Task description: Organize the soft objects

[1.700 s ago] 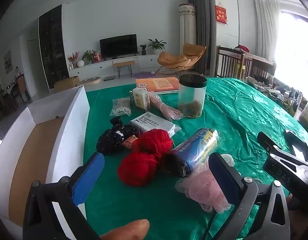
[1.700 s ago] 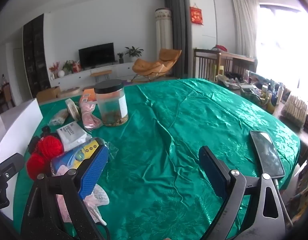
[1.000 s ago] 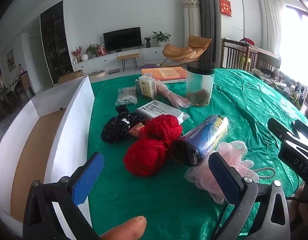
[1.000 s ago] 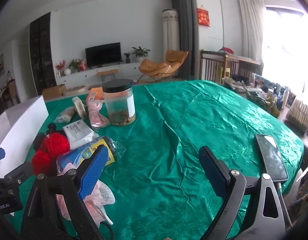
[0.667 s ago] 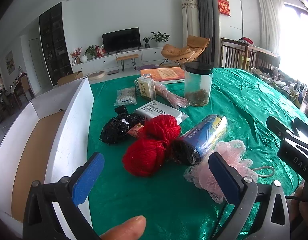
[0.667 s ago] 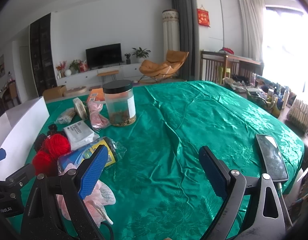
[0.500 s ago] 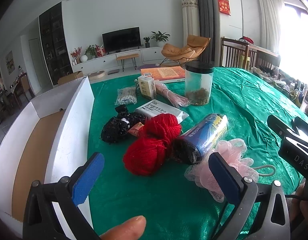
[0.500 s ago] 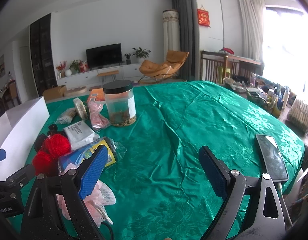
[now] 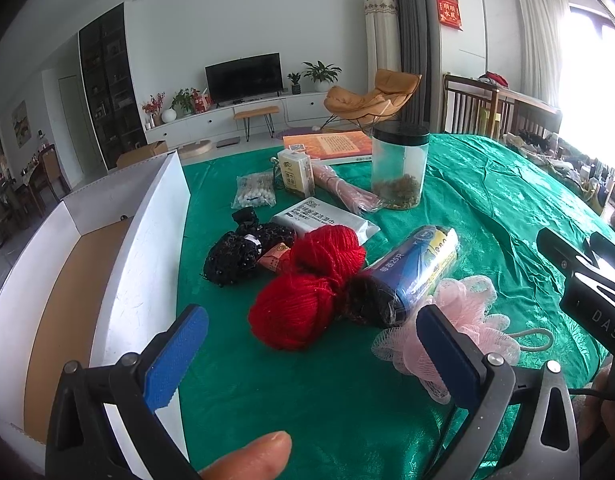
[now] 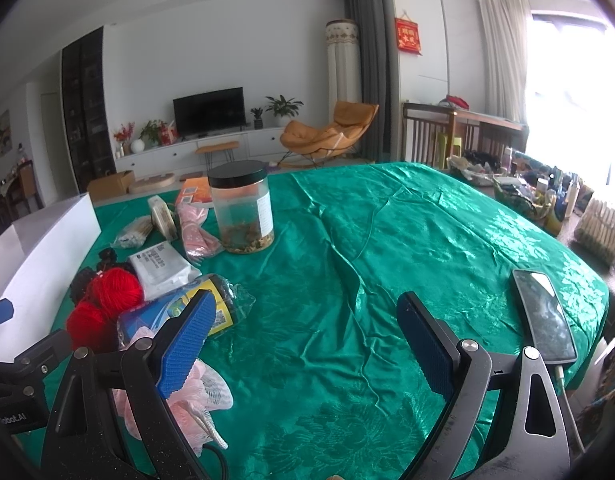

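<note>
From the left wrist view, the left claw (image 9: 307,354) hangs spread wide and empty over the near edge of the worktop (image 9: 507,200), its blue pads apart with nothing between them. Just past it the soft things crowd together toward the worktop's left edge: two red balls of yarn (image 9: 307,288) touching each other, a black mesh bundle (image 9: 237,256) behind them, and a pink bath puff (image 9: 463,320) at the near edge, partly behind the claw's right pad. A wrapped roll of bags (image 9: 411,268) lies pressed against both the yarn and the puff, and the white box (image 9: 147,256) stands open along the left edge. The trouble I'd expect is in that crowding: a claw closing on the yarn could catch the roll's wrapper too, or drag the second ball along, since the two may be joined by a strand. The puff's cord loop (image 9: 537,338) could also snag on a pad. In the right wrist view, the right claw (image 10: 303,350) is likewise spread and empty, pointed at bare cloth in the middle of the worktop, with the puff under its left pad. A phone (image 10: 543,314) lies near the right edge close beside this claw, and a careless swing could knock it off. The jar (image 10: 243,208) stands upright farther back, and a wide reach toward the pile could tip it.
</note>
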